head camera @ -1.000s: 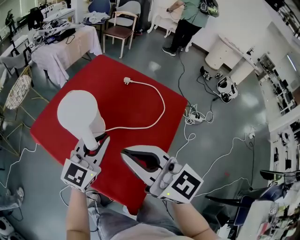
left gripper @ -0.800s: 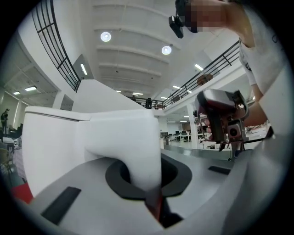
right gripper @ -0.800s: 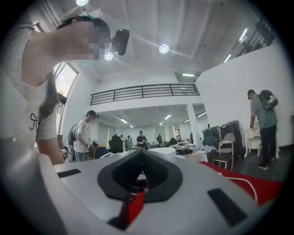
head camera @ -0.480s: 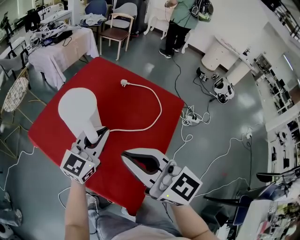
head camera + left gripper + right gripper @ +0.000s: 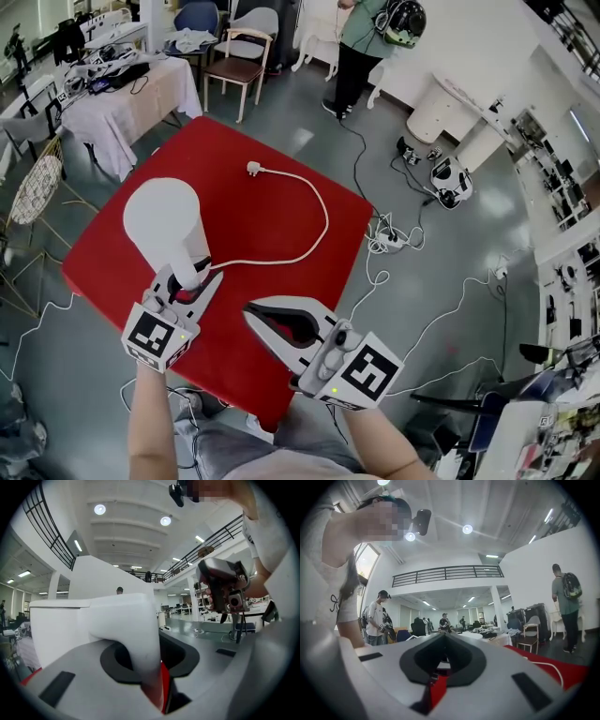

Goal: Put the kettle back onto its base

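Note:
The white kettle (image 5: 161, 220) stands at the left of the red table (image 5: 272, 211). Its base is hidden beneath it, and a white cord (image 5: 319, 220) runs from under it to a loose plug (image 5: 253, 169). My left gripper (image 5: 192, 281) is level at the kettle's handle (image 5: 136, 639). Its jaws are opening, with the handle still between them and a red gap showing beside it. My right gripper (image 5: 251, 309) hangs shut and empty near the table's front edge, to the right of the kettle; the right gripper view shows its jaws (image 5: 440, 648) closed on nothing.
A wooden chair (image 5: 239, 56) and a cluttered cloth-covered table (image 5: 122, 84) stand behind the red table. A person (image 5: 361, 47) stands at the back. Cables and a power strip (image 5: 394, 234) lie on the floor to the right.
The left jaws have spread a little around the kettle's handle. Kettle and right gripper stay where they were. The person at the back has shifted slightly.

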Available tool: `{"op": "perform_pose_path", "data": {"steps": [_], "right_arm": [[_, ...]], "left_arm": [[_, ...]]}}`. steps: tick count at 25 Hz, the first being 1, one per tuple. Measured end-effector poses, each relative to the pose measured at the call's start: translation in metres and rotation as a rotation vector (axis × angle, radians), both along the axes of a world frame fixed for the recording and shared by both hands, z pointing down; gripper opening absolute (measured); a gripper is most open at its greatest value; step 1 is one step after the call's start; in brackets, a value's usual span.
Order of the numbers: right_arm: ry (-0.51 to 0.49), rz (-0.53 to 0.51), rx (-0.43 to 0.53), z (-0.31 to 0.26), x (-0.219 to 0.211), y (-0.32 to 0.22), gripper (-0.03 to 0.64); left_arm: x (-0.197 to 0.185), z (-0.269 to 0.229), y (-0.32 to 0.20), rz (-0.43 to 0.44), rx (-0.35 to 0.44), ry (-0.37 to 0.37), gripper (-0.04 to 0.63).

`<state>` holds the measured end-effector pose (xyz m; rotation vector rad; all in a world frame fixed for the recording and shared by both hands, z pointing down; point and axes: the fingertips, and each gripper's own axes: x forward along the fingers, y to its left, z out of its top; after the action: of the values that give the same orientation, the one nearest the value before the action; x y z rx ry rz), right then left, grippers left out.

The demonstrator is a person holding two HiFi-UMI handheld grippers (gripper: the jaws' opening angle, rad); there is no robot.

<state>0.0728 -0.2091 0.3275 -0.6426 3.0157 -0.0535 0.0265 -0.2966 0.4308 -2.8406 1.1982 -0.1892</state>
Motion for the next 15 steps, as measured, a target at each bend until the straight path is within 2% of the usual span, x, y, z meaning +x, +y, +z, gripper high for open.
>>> {"op": "perform_pose_path", "data": {"steps": [4,11,15], "right_arm": [[-0.002,-0.004,0.001,-0.003,-0.006,0.001,0.008],[-0.006,0.001,-0.015,-0.005,-0.013,0.005,0.008],[-0.012,0.016,-0.012,-0.009,-0.023,0.007,0.008]], "left_arm": [[-0.016,-0.006,0.010,-0.002,-0.009,0.003,0.120],[-0.055,-0.004,0.033,-0.055,-0.024,-0.014,0.128],[-0.069,-0.004,0.041,-0.008,-0.035,-0.018,0.146]]}}
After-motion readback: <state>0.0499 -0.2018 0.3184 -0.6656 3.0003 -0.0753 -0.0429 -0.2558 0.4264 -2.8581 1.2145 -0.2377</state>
